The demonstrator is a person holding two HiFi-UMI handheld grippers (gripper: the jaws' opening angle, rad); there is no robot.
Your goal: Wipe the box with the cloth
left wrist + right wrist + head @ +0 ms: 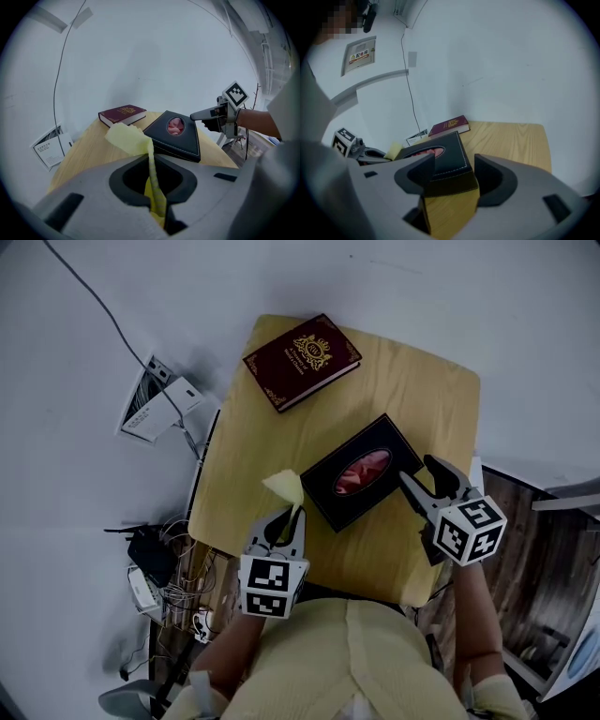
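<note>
Lying on the pale floor at far left are a white printed leaflet (155,401) and, nearer, a tangle of dark cables and small devices (155,570) too cluttered to tell apart. Right of them stands the light wooden table with rounded corners (427,395), whose near edge is hidden behind the person's yellow top (347,662). A maroon hardback book with gold ornament (302,360) lies on the table's far left part. Near the table's near-left edge, the left gripper (284,518) has its fingers pressed together on a pale yellow cloth (286,487). The cloth's loose end stands up above the jaws just left of the box, while its lower part is buried between the pads. The black stitched leather box with an oval opening (363,472) rests on the middle of the table. Something pink shows in the opening, but what it is cannot be made out. The right gripper (417,468) is at the box's right corner with its fingers spread wide. That corner shows between them in the right gripper view, and whether a pad touches it is unclear.
</note>
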